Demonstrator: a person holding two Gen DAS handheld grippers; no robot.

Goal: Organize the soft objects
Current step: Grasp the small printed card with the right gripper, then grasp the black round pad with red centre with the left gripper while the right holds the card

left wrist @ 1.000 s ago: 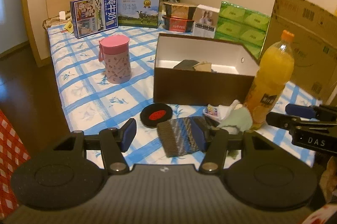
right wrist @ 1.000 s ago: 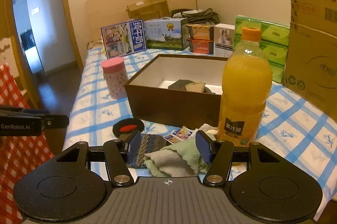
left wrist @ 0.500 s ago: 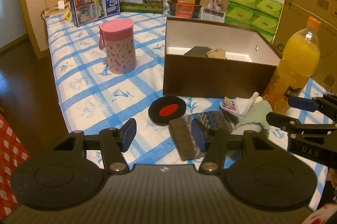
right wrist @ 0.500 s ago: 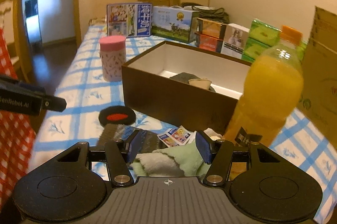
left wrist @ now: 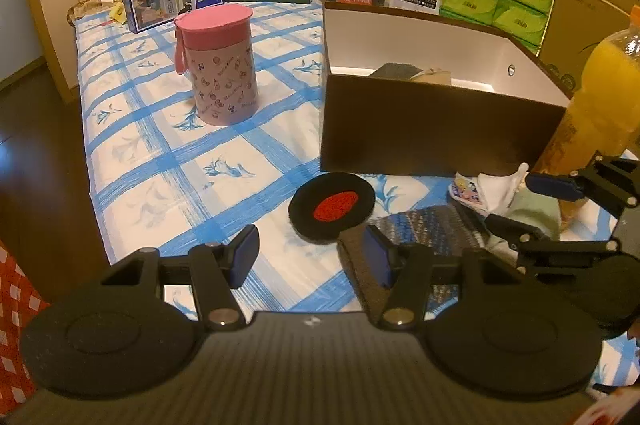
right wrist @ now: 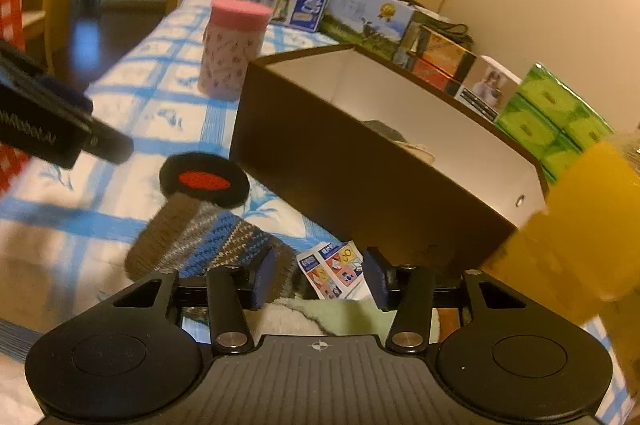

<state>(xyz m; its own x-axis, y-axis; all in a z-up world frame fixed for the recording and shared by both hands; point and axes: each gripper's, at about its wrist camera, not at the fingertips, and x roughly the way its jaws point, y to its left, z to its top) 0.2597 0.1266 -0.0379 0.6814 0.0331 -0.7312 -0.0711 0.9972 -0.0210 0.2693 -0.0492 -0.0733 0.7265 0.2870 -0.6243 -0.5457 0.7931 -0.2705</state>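
Two grippers are at work over the worktop (left wrist: 152,161), and neither has hold of anything. Your goal is the brown box (left wrist: 432,137) on the far right, open-topped, with a couple of items already lying inside. Keep clear of the juice bottle (left wrist: 600,105) standing just right of it; I judge it the likeliest thing to get knocked. Your right gripper (right wrist: 318,277) hangs jaws apart over the green cloth (right wrist: 340,315), which lies loose beneath it beside a small printed packet (right wrist: 332,269). Lower it straight, take a thick fold and close fully, since thin cloth slips. Your left gripper (left wrist: 312,255) is also spread wide, its right pad over the knitted sock (left wrist: 424,229). Centre it on the sock before closing. The round black pad (left wrist: 332,201) lies just beyond, touching or overlapping the sock's far edge.
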